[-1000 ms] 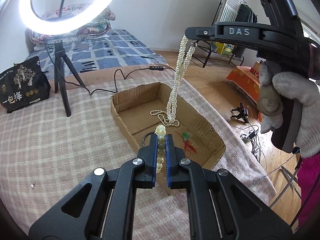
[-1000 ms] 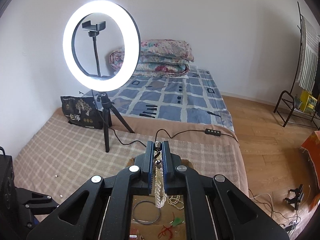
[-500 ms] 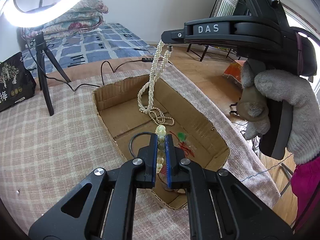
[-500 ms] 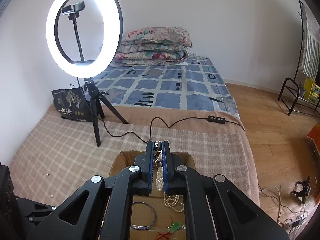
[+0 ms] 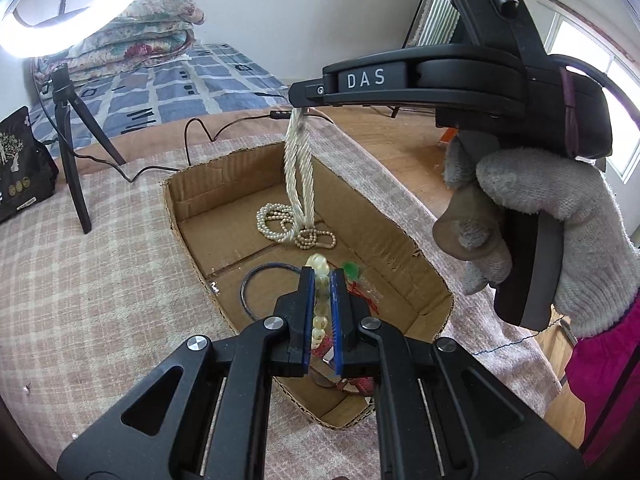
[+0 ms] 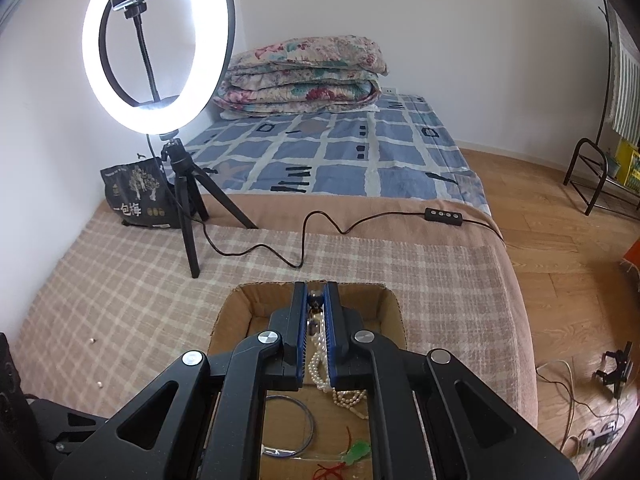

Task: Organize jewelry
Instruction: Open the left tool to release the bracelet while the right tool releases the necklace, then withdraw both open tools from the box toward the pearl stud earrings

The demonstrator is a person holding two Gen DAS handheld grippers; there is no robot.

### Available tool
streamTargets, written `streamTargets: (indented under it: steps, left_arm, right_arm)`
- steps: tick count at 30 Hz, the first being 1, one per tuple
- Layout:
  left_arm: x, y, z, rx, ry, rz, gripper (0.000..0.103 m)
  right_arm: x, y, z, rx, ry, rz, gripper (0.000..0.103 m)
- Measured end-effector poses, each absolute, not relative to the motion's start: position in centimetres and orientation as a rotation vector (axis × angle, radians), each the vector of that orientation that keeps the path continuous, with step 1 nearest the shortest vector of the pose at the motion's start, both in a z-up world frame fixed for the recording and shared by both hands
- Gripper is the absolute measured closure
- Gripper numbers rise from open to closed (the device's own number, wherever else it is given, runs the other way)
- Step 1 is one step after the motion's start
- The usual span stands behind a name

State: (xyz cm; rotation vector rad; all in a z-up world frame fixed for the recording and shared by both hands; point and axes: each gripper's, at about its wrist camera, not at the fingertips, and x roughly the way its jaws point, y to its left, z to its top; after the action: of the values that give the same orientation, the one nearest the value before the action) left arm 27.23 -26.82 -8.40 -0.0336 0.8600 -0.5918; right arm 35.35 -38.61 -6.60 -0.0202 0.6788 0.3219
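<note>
- The left gripper [image 5: 321, 304] is clamped tight on a pale beaded bracelet [image 5: 319, 276], whose beads stand up between the blue pads just over the near half of the cardboard box [image 5: 400, 248].
- The right gripper [image 6: 316, 322] is pinched on the top of a pearl necklace [image 5: 298, 176]; in its own view the strands [image 6: 318, 364] drop straight down between the pads.
- A second ago the necklace hung with only its tip on the box floor. Now the right gripper has come lower, and a good coil of pearls [image 5: 280, 224] lies piled in the far half of the box, the hanging part blurred.
- The left gripper has closed in as well, the box filling more of its view, the bracelet held as before.
- Judgement: the necklace is nearly stowed; letting go should drop the rest onto the pile, and the bracelet would follow.
- Near it on the box floor: a thin dark bangle [image 5: 256, 280] at left, a green pendant on red cord [image 5: 352, 270] at right.
- Outside the box lies the checked blanket [image 5: 100, 280], with a ring light on a tripod [image 6: 188, 216] far left.
</note>
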Motion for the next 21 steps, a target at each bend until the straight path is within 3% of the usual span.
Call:
streamTargets:
  steps: [1, 2, 3, 4, 5, 6, 7, 9, 21]
  left_arm:
    - [27.1, -26.9, -8.4, -0.032, 0.857, -0.594, 0.098]
    - [27.1, -26.9, -8.3, -0.027, 0.855, -0.596, 0.096]
    - [27.0, -27.0, -8.2, -0.024, 0.853, -0.596, 0.083]
    - [26.8, -27.0, -8.1, -0.026, 0.85, -0.6, 0.063]
    - [26.6, -26.9, -8.0, -0.027, 0.841, -0.599, 0.054]
    - [26.4, -26.8, -7.9, -0.027, 0.829, -0.592, 0.045]
    - [26.3, -26.7, -7.7, -0.027, 0.82, -0.587, 0.043]
    - [26.1, -26.6, -7.5, -0.029, 0.821, -0.585, 0.042]
    - [24.4, -25.3, -6.0, -0.022, 0.805, -0.574, 0.04]
  right_arm:
    - [35.3, -38.6, -6.5, -0.018, 0.676, 0.311, 0.089]
    - [35.3, -38.6, -6.4, -0.019, 0.672, 0.295, 0.073]
    - [35.2, -38.7, -6.4, -0.018, 0.667, 0.279, 0.05]
    - [35.1, -38.8, -6.2, -0.015, 0.656, 0.265, 0.041]
    - [34.9, -38.8, -6.1, -0.011, 0.643, 0.257, 0.031]
    - [34.8, -38.9, -5.9, -0.008, 0.634, 0.252, 0.028]
    - [34.7, -38.9, -5.8, -0.006, 0.631, 0.245, 0.026]
    - [34.6, -38.9, -5.7, -0.011, 0.632, 0.222, 0.022]
    - [32.9, -38.0, -4.8, -0.04, 0.637, 0.169, 0.022]
